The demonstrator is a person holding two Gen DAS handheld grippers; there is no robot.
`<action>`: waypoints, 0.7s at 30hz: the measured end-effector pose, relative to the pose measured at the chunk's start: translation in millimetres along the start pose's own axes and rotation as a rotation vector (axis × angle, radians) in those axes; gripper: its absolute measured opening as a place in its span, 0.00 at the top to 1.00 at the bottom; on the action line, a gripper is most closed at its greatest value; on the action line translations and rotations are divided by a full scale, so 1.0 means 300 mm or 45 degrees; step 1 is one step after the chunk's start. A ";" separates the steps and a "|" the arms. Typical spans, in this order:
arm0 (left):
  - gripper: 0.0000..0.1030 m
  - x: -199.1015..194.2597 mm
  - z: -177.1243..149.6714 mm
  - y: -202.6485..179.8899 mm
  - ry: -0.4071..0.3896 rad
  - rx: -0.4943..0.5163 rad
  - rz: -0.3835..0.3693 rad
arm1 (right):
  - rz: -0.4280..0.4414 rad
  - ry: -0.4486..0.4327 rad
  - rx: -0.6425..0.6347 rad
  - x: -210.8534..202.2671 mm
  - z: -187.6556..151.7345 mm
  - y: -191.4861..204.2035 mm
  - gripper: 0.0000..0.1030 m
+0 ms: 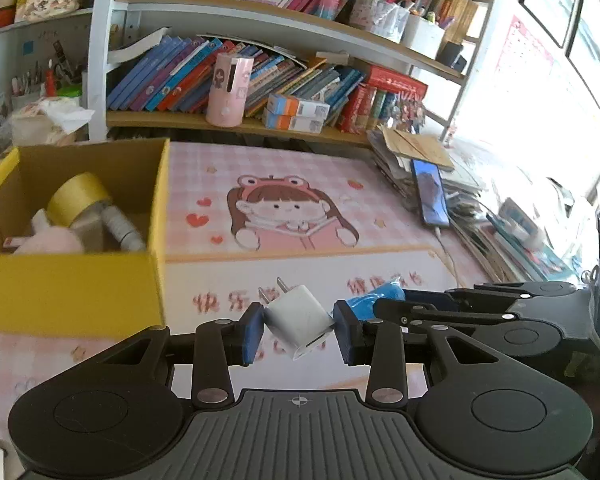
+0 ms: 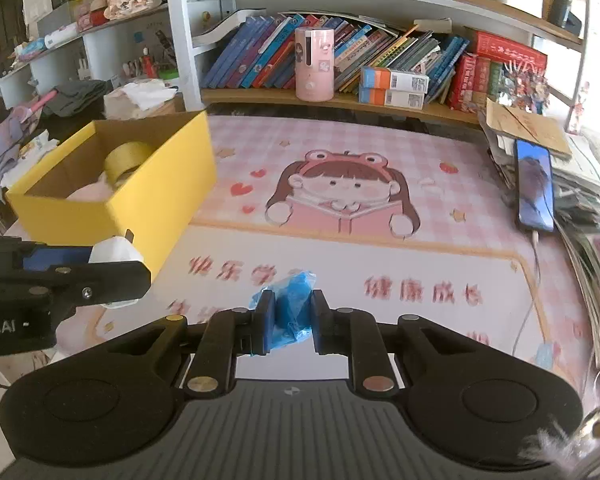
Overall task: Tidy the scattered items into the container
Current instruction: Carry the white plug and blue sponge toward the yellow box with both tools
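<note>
Left hand-held gripper [image 1: 298, 328] pinching white two-prong charger plug [image 1: 298, 320], tilted; right hand-held gripper [image 2: 290, 322] squeezing crumpled blue plastic wad [image 2: 290, 308].

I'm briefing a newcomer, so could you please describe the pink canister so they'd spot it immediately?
Find the lowest bookshelf behind the pink desk mat. The pink canister stands upright before the leaning books, the only round pastel thing there.

1. A child's study corner at home: bookshelves [image 2: 340, 60] crammed with leaning, colourful books.
2. A pink cartoon mat [image 2: 340, 200] covers the bench.
3. A phone [image 2: 534, 188] lies on stacked papers, a pink dispenser [image 1: 228, 92] on the shelf.
</note>
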State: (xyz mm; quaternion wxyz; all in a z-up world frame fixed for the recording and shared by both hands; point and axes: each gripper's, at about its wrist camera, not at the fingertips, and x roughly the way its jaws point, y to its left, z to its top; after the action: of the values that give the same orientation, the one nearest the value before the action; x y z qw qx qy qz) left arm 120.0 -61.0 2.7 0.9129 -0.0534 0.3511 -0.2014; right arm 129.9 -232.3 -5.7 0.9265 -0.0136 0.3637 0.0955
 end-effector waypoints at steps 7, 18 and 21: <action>0.65 -0.120 -0.102 0.057 0.050 0.000 -0.018 | -0.019 0.041 0.045 -0.091 -0.109 0.134 0.83; 0.65 -0.294 -0.211 0.208 0.035 -0.106 0.117 | 0.054 0.060 -0.055 -0.156 -0.164 0.345 0.83; 0.65 -0.326 -0.235 0.242 0.042 -0.135 0.141 | 0.086 0.070 -0.092 -0.159 -0.169 0.398 0.83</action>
State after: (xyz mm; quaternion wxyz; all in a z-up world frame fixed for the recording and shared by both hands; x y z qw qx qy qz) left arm 31.5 48.0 -6.6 0.9126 -0.0790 0.3785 -0.1327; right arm 39.3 -127.9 -5.6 0.9113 -0.0373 0.3857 0.1393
